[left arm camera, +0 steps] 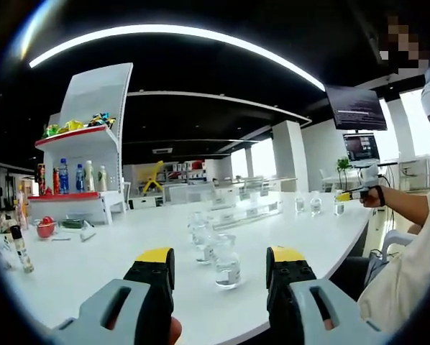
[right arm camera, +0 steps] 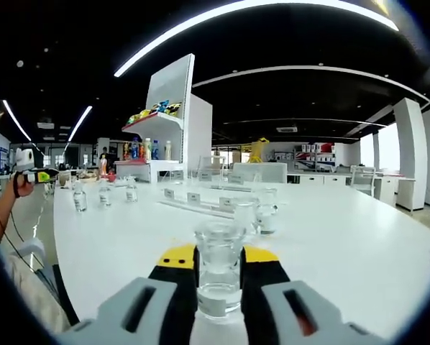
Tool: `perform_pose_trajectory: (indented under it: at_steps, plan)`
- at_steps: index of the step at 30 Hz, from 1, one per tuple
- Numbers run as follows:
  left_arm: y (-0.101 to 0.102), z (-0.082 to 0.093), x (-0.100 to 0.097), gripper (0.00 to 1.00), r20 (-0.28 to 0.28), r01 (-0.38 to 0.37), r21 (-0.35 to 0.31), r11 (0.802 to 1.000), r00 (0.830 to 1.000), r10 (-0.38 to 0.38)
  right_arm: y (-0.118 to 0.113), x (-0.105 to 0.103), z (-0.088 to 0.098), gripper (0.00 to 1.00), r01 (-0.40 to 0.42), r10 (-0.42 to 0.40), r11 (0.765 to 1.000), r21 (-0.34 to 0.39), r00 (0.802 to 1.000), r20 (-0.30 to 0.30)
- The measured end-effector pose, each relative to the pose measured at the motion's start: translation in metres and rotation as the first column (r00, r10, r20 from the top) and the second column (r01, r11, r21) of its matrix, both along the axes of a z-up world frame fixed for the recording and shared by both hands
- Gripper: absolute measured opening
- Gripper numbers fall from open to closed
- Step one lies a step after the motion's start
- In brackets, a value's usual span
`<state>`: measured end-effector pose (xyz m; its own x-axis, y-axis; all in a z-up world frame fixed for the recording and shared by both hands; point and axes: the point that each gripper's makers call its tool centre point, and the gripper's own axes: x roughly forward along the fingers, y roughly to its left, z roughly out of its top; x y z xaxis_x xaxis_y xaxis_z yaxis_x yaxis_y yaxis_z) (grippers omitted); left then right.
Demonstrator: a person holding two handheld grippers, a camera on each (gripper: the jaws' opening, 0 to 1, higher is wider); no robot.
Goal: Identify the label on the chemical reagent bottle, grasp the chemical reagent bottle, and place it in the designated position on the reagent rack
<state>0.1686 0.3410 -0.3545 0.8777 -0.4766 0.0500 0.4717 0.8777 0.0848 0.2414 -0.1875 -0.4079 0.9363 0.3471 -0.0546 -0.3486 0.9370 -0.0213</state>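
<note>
Your right tongs (right arm camera: 218, 277), grey with black jaws tipped in yellow, are pinching a clear glass reagent bottle (right arm camera: 218, 269) with a wide flared mouth. The bottle stands upright between the jaws, low over the white bench (right arm camera: 359, 244); you cannot tell whether its base touches the surface. Its label cannot be read.

Your left tongs (left arm camera: 220, 277) are spread, nothing between the jaws. Just ahead of them on the bench stands a small cluster of clear glass bottles (left arm camera: 213, 251), the nearest lying between the two jaw tips in the left gripper view.

Beyond the held bottle in the right gripper view, a long clear rack with small label tags (right arm camera: 200, 201) lies across the bench, with two more glass bottles (right arm camera: 258, 214) near its closer end. Three further clear bottles (right arm camera: 103, 194) stand in a row towards the left edge of the bench.

A white display shelf with red ledges (left arm camera: 85, 136) stands at the far end of the bench, carrying coloured drinks bottles and packets.
</note>
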Motion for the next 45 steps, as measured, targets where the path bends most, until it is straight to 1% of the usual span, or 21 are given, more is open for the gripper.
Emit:
perform_pose_trajectory:
  at_steps: [5, 11, 14, 18, 22, 28, 31, 37, 45]
  plan:
    - [0.001, 0.0, 0.001, 0.51, 0.0, -0.004, -0.001, 1.0, 1.0, 0.004, -0.002, 0.001, 0.001, 0.2, 0.006, -0.005, 0.998, 0.056, 1.0, -0.007]
    - [0.003, -0.001, 0.002, 0.51, -0.004, -0.009, 0.001, 1.0, 1.0, 0.009, -0.002, 0.001, 0.0, 0.2, 0.003, -0.004, 0.997, 0.072, 1.0, 0.006]
    - [0.004, 0.0, 0.002, 0.51, 0.0, -0.01, -0.003, 1.0, 1.0, 0.01, -0.001, 0.001, 0.001, 0.2, 0.002, -0.003, 0.998, 0.063, 1.0, 0.013]
    - [0.005, 0.0, 0.002, 0.51, 0.001, -0.011, -0.005, 1.0, 1.0, 0.011, 0.002, -0.002, 0.001, 0.19, -0.004, 0.003, 1.0, 0.011, 0.999, 0.036]
    - [0.005, -0.001, 0.002, 0.51, -0.002, -0.011, -0.005, 1.0, 1.0, 0.011, 0.005, -0.002, 0.003, 0.19, -0.013, 0.012, 1.0, 0.013, 0.999, 0.046]
    - [0.005, -0.001, 0.002, 0.51, 0.0, -0.012, -0.004, 1.0, 1.0, 0.012, 0.007, 0.0, 0.01, 0.19, -0.006, 0.005, 1.0, 0.007, 0.998, 0.059]
    - [0.005, -0.002, 0.003, 0.51, -0.002, -0.012, -0.003, 1.0, 1.0, 0.012, 0.012, 0.002, 0.018, 0.19, -0.01, 0.009, 1.0, 0.016, 0.997, 0.072]
    - [0.004, -0.001, 0.002, 0.51, 0.0, -0.006, -0.001, 1.0, 1.0, 0.006, 0.021, 0.009, 0.024, 0.19, -0.018, 0.017, 1.0, 0.011, 0.997, 0.074]
    - [0.003, -0.004, 0.003, 0.51, -0.005, -0.001, 0.007, 1.0, 1.0, 0.001, 0.033, 0.017, 0.035, 0.19, -0.038, 0.038, 0.999, -0.002, 0.996, 0.08]
